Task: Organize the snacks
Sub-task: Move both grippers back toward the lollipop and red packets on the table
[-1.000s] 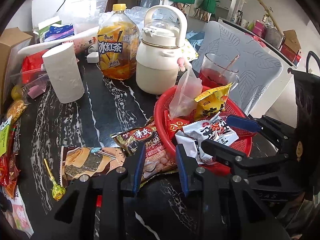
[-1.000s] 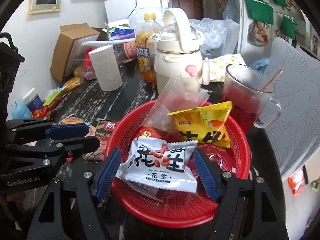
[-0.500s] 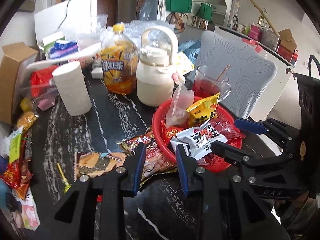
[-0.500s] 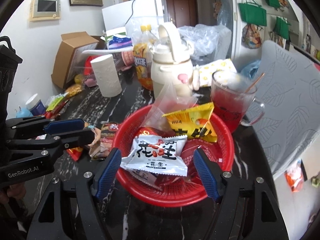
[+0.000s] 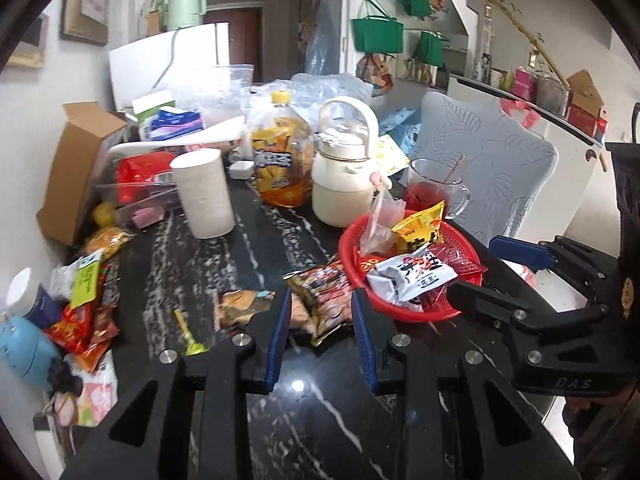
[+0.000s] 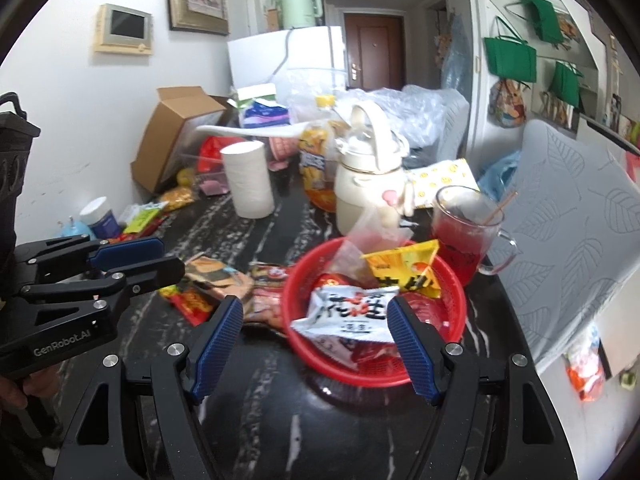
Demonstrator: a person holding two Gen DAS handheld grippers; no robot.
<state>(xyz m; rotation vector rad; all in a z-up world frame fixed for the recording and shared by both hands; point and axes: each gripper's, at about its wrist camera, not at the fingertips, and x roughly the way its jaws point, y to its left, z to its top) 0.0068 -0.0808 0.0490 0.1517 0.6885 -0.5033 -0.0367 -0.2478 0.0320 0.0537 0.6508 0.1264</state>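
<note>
A red basket [image 6: 448, 280] sits on the dark marbled desk [image 5: 248, 248], holding a white peanut packet [image 6: 352, 312], a yellow packet [image 6: 404, 272] and a clear plastic bag [image 5: 380, 220]. Just left of it a brown-red nut packet [image 5: 324, 292] overlaps its rim, with a seaweed packet [image 5: 244, 306] and a yellow lollipop [image 5: 190, 334] farther left. Behind the basket crowd a cream kettle [image 5: 344, 184], an iced-tea bottle [image 5: 282, 160], a paper roll [image 5: 204, 196] and a glass mug of red drink [image 6: 464, 236]. The left gripper [image 5: 320, 334] hangs over the nut packet, fingers nearly closed and empty. The right gripper [image 6: 316, 344] hangs before the basket, fingers spread wide, gripping nothing.
</note>
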